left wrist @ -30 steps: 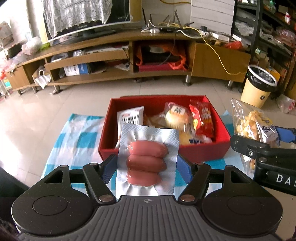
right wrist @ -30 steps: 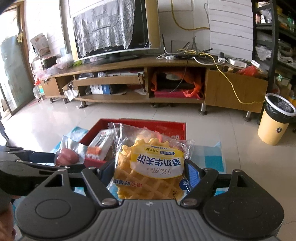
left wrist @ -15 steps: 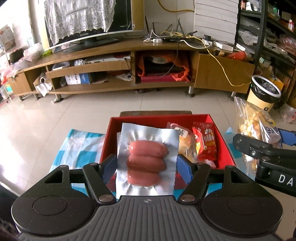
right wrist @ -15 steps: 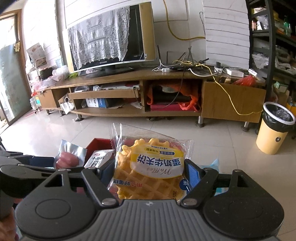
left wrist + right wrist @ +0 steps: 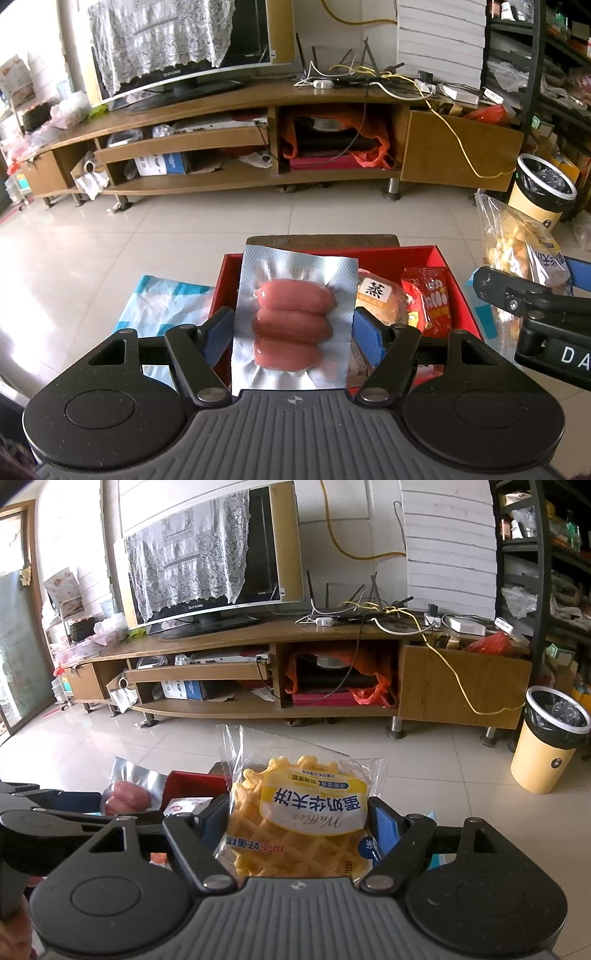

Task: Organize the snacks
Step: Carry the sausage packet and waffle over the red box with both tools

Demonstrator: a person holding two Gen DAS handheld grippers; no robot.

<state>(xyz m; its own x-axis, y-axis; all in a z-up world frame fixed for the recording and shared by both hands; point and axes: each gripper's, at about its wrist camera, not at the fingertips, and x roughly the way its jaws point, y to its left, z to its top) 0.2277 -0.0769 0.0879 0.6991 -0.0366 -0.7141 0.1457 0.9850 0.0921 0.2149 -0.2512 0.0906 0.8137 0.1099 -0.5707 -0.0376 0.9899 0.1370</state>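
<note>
Silver-foil sausage pack [image 5: 293, 325], three pink sausages sealed inside, clamped between the blue pads of the left hand-held gripper [image 5: 291, 334], held above the near wall of the red box [image 5: 456, 291]. Inside that box: a bun packet [image 5: 376, 295] and a red snack packet [image 5: 428, 301]. Box set on a blue-checked cloth [image 5: 162, 302] over the counter. Clear-wrapped waffle pack [image 5: 299, 827] clenched by the right hand-held gripper [image 5: 299, 830], held just beside the left one, over the box's right side. Beyond, across the tiled floor: a wooden TV stand [image 5: 258, 147] and a yellow bin [image 5: 546, 749].
</note>
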